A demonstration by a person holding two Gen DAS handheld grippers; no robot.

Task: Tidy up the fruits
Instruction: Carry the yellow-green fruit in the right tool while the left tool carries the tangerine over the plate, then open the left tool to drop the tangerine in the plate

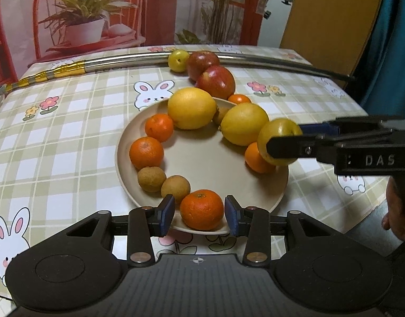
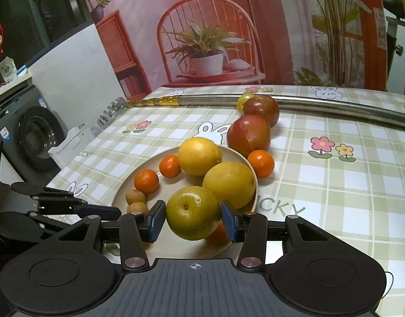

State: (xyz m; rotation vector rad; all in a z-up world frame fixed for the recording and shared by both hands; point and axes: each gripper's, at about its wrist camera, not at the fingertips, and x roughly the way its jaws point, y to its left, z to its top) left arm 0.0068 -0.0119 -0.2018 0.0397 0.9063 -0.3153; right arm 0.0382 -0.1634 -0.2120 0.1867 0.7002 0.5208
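The right gripper (image 2: 193, 218) clamped a yellow-green fruit (image 2: 193, 212) above the near-right edge of the beige plate (image 1: 202, 158); its finger read "DAS". The left gripper (image 1: 199, 212) stood open, a tangerine (image 1: 201, 209) between its pads, untouched. The plate carried two lemons (image 1: 191, 107), four tangerines and two brown longans (image 1: 151, 178). Beyond lay two red apples (image 1: 215, 82), another tangerine and a small yellow fruit (image 1: 178, 60). The tablecloth (image 2: 334, 185) read "LUCKY".
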